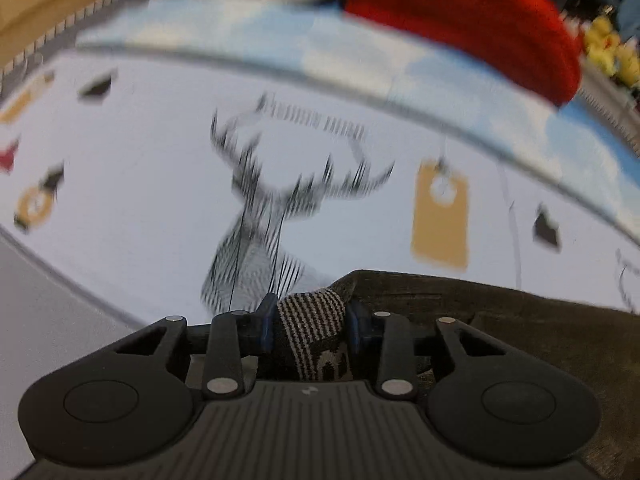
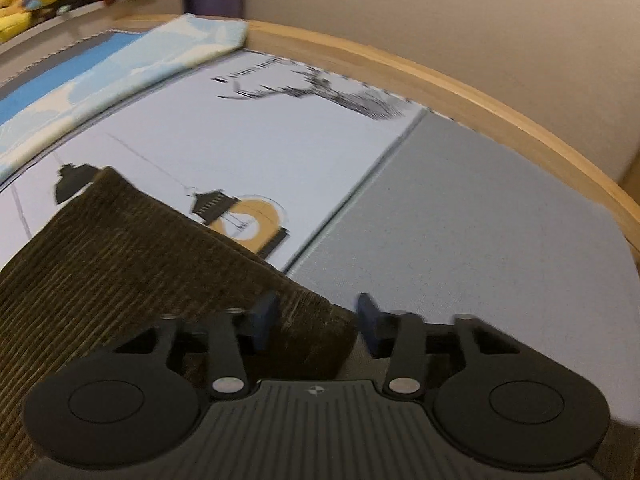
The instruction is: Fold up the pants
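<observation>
The pants are dark olive corduroy and lie on a pale printed mat. In the left wrist view my left gripper is shut on a bunched black-and-white striped part of the pants, which fills the gap between the blue pads. In the right wrist view a folded corner of the corduroy pants sits between the fingers of my right gripper. The left pad lies against the cloth. The right pad stands just off the cloth's edge, so this gripper is open around the corner.
The mat carries a deer drawing and lantern prints. A light blue cloud-print blanket lies along its far side, with a red cloth and yellow plush toys beyond. A grey panel and a wooden rim bound the right.
</observation>
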Demonstrator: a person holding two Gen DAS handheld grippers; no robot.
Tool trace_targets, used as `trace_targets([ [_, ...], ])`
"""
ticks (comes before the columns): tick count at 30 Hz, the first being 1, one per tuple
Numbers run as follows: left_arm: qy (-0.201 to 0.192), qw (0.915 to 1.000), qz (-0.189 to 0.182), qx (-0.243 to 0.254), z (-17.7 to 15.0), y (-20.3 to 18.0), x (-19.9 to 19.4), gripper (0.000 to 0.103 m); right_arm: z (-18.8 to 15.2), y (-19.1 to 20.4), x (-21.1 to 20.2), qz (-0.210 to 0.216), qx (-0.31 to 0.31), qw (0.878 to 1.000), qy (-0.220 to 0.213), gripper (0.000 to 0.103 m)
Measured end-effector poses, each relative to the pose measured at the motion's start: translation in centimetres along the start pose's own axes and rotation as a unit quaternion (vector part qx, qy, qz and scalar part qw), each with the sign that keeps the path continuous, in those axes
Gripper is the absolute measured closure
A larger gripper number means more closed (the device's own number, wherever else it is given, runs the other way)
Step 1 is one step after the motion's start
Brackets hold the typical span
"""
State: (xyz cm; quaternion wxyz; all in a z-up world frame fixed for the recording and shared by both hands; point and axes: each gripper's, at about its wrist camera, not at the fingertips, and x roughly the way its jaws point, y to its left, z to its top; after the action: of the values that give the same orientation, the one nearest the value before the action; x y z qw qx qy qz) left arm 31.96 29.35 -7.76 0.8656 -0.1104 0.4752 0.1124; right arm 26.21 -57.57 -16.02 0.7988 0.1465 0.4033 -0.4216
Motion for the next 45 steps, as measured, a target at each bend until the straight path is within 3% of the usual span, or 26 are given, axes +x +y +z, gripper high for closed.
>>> trace_targets([
  [2,-0.02,0.9995,0.005,0.024,0.0,-1.0,-0.4,0.064,0.3,0.0,0.2,0.005,-0.004,1.0,-0.006,0.08],
  [4,-0.015,0.9989,0.018,0.04,-0.2,-1.6,-0.3,0.053,0.6,-0.3,0.4,0.012,0.008,1.0,-0.009,0.08],
  [6,0.007,0.9986,0.03,0.044,-0.2,-1.6,-0.2,0.05,0.9,-0.5,0.6,0.02,0.021,1.0,-0.005,0.08],
  [10,0.065,0.9977,-0.004,0.02,-0.8,0.1,-1.3,0.031,1.8,-1.4,-0.7,0.043,0.045,0.998,0.005,0.075],
  [15,0.126,0.9899,-0.021,0.062,-3.6,1.1,-2.4,0.031,3.1,-1.7,-6.0,0.071,0.054,0.995,-0.045,0.07],
  [23,0.147,0.9789,-0.063,0.128,-9.0,2.2,-5.0,0.031,4.1,-0.2,-18.4,0.186,0.008,0.976,-0.109,0.064],
  [27,0.166,0.9685,-0.054,0.177,-12.1,2.1,-4.7,0.037,2.5,0.4,-25.4,0.254,-0.021,0.96,-0.119,0.059],
  [29,0.156,0.9682,-0.065,0.185,-13.1,2.4,-5.0,0.048,1.1,0.6,-28.0,0.288,-0.035,0.95,-0.115,0.057],
  [30,0.155,0.9697,-0.071,0.175,-13.2,2.7,-5.0,0.064,0.5,0.8,-29.0,0.304,-0.045,0.945,-0.111,0.057],
  [31,0.157,0.971,-0.07,0.166,-13.2,3.1,-4.9,0.072,-0.2,1.1,-29.7,0.315,-0.056,0.942,-0.107,0.057],
  [33,0.159,0.9721,-0.065,0.16,-13.2,3.3,-5.1,0.081,-1.5,1.9,-30.4,0.336,-0.086,0.934,-0.086,0.057],
  [39,0.167,0.9675,0.01,0.19,-12.7,0.9,-6.2,0.073,-3.9,2.7,-30.7,0.324,-0.118,0.935,-0.077,0.057],
  [41,0.142,0.9704,0.031,0.193,-12.2,-0.4,-7.8,0.073,-4.7,2.8,-30.2,0.321,-0.125,0.936,-0.075,0.057],
  [43,0.103,0.9746,0.04,0.195,-12.4,-1.6,-9.3,0.073,-5.4,3.2,-29.9,0.321,-0.134,0.935,-0.062,0.057],
  [45,0.102,0.9758,0.024,0.192,-12.9,-2.3,-9.3,0.073,-5.9,3.6,-30.0,0.333,-0.139,0.931,-0.061,0.057],
])
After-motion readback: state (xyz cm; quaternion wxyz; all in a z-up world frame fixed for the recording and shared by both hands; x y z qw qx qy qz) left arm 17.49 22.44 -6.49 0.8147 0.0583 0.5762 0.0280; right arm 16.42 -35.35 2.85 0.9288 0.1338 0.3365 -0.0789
